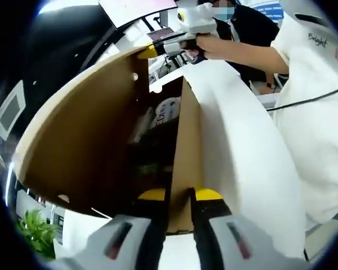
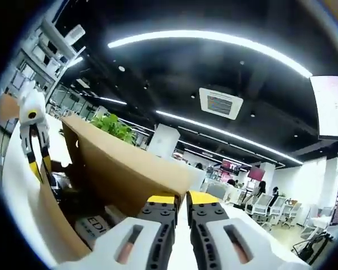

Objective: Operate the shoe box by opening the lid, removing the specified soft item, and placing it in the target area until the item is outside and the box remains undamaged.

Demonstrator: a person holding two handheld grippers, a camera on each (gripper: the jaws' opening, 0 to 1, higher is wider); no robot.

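Note:
The shoe box [image 1: 242,163] is white outside and brown inside, and it stands open. Its lid [image 1: 84,140] is raised to the left with the brown underside showing. My left gripper [image 1: 180,195] is shut on the box's upright side wall, one yellow-tipped jaw on each face. At the lid's far edge, a hand holds my right gripper [image 1: 158,49] shut on the rim. In the right gripper view that gripper [image 2: 183,198] pinches the lid [image 2: 118,169], and the left gripper [image 2: 38,160] stands at the far wall. A white packet with blue print [image 1: 166,112] [image 2: 93,228] lies inside among dark contents.
A person in a white shirt [image 1: 321,112] stands close on the right, with another person in dark clothes [image 1: 248,22] behind. A green plant [image 1: 36,233] [image 2: 115,126] grows beyond the lid. Office chairs [image 2: 265,208] and desks fill the background under ceiling lights.

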